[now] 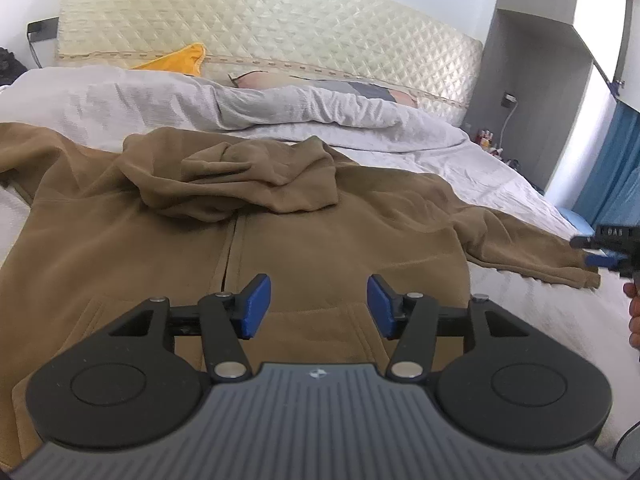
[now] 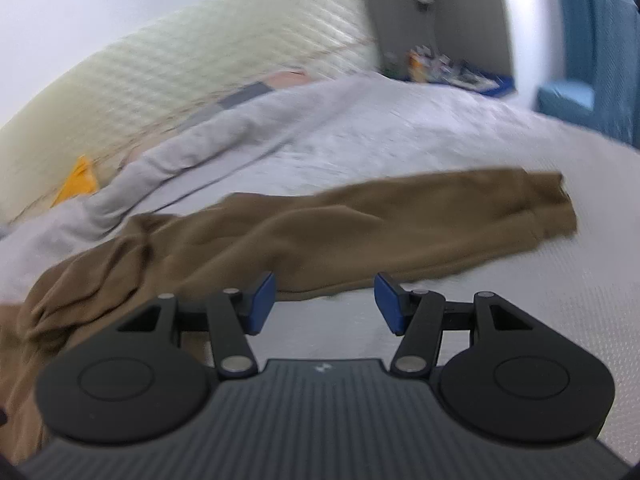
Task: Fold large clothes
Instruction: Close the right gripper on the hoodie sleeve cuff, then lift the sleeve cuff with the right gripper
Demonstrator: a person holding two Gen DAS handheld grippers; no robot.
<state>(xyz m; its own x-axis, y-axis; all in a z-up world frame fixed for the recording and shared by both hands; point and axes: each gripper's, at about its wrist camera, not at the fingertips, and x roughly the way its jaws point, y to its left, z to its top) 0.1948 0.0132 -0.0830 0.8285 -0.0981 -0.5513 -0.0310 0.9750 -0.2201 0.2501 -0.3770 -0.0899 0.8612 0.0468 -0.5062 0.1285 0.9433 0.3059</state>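
A brown zip hoodie (image 1: 304, 236) lies front up on the white bed (image 1: 568, 320), its hood (image 1: 240, 176) bunched at the collar. Its right sleeve (image 1: 528, 248) stretches out to the right. My left gripper (image 1: 319, 306) is open and empty, hovering over the hoodie's lower front near the zip. My right gripper (image 2: 325, 303) is open and empty, just in front of the sleeve (image 2: 400, 224), whose cuff (image 2: 556, 208) lies to the right. The right gripper also shows at the right edge of the left wrist view (image 1: 608, 248), near the cuff.
A rumpled grey duvet (image 1: 248, 104) and pillows lie behind the hoodie against a quilted cream headboard (image 1: 280, 20). An orange cloth (image 1: 176, 62) sits at the headboard. A grey cabinet (image 1: 532, 92) and blue curtain (image 1: 616, 176) stand at the right.
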